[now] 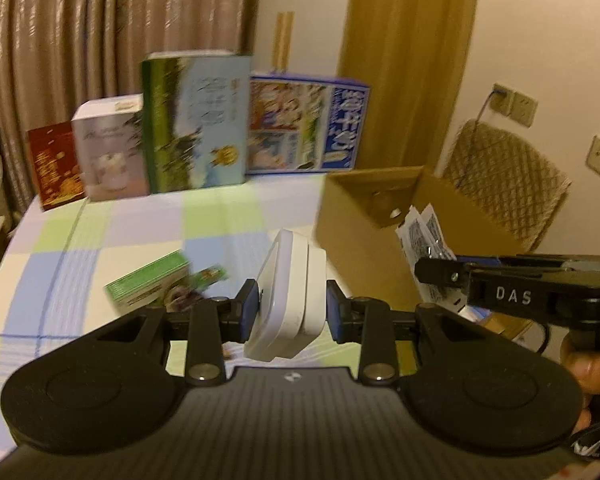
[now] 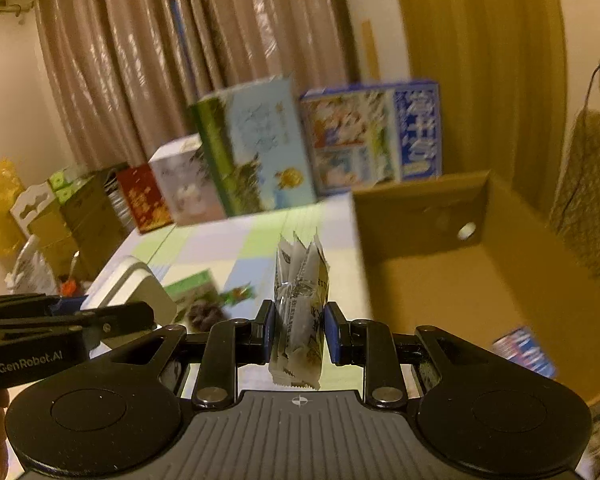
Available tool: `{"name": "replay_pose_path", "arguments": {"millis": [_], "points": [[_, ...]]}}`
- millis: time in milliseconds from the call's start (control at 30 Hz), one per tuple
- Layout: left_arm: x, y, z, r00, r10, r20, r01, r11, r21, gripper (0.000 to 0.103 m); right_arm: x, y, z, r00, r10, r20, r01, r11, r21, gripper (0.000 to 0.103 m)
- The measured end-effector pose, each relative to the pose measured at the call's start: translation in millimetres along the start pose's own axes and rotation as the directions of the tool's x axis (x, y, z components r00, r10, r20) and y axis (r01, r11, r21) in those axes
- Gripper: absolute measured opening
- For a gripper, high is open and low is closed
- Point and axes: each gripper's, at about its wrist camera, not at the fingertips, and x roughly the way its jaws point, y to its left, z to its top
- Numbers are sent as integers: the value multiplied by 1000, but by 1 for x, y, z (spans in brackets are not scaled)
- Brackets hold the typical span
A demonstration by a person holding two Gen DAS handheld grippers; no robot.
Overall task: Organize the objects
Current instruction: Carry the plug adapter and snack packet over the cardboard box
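Above the checked tabletop (image 1: 100,240), the left gripper (image 1: 292,308) carries a white case (image 1: 292,300) clamped in its jaws; the right gripper (image 2: 298,328) pinches paper sachets (image 2: 300,304). Both loads look in transit; next, I judge, over the cardboard box (image 2: 460,280) and release.

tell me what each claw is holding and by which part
Left claw: white case, clamped across its flat faces. Right claw: sachets, pinched at mid-height.
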Motion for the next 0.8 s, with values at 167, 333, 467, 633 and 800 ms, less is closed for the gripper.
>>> {"name": "replay_pose_path", "arguments": {"millis": [167, 333, 467, 633, 800], "points": [[13, -40, 11, 997, -70, 14, 69, 997, 33, 30, -26, -38, 18, 996, -80, 41, 80, 997, -3, 23], [21, -76, 19, 991, -133, 30, 131, 990, 59, 30, -42, -74, 22, 988, -150, 46, 150, 989, 4, 23], [31, -105, 22, 984, -175, 26, 173, 982, 76, 30, -50, -94, 20, 982, -183, 42, 182, 983, 13, 23], [45, -131, 22, 977, -212, 10, 210, 973, 92, 30, -53, -114, 15, 979, -203, 30, 203, 979, 26, 23], [57, -148, 22, 971, -237, -2, 237, 967, 93, 30, -58, -132, 9, 975, -220, 20, 219, 975, 40, 23]]}}
